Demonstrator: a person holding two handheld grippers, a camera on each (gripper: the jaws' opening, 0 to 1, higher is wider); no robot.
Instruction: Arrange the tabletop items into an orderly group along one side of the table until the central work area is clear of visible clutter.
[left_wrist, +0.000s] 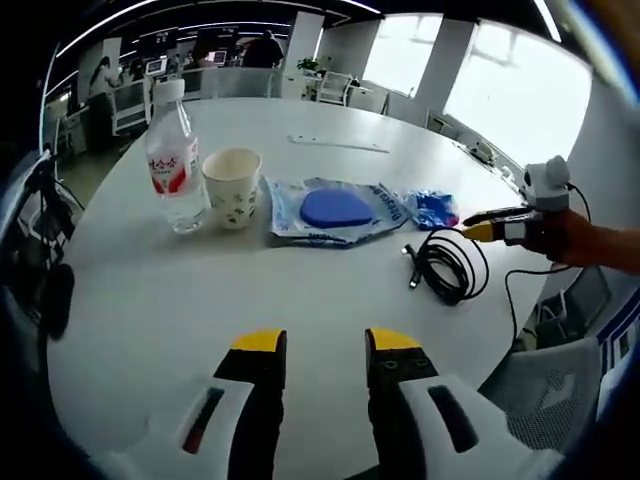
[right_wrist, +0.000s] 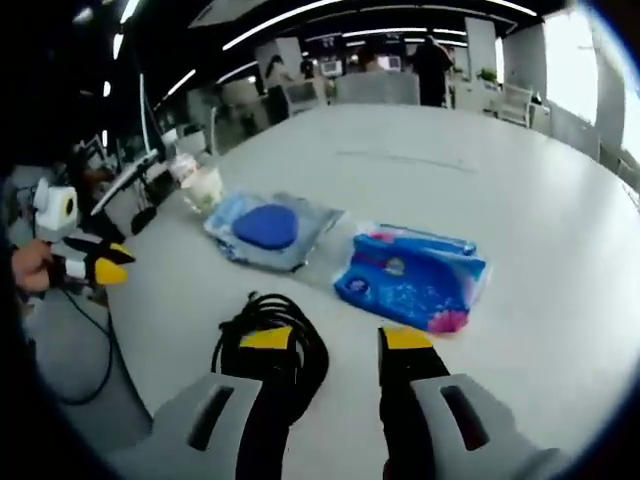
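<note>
Left gripper (left_wrist: 322, 342) parted above table (left_wrist: 180, 300), right gripper (right_wrist: 335, 340) parted over cable (right_wrist: 275, 345)

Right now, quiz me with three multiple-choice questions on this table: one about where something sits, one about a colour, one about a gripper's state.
1. What stands right beside the bottle?
A. the cable
B. the cup
C. the tissue pack

2. What colour is the pad inside the clear bag?
A. blue
B. red
C. green

3. How do the right gripper's jaws stand?
A. shut on the cable
B. shut on the tissue pack
C. open, holding nothing

Answers:
1. B, the cup stands next to the bottle in the left gripper view, while the cable and tissue pack lie farther along.
2. A, a blue shape shows through the bag.
3. C, the jaws stand apart with bare table between them, the cable just beside one jaw.
</note>
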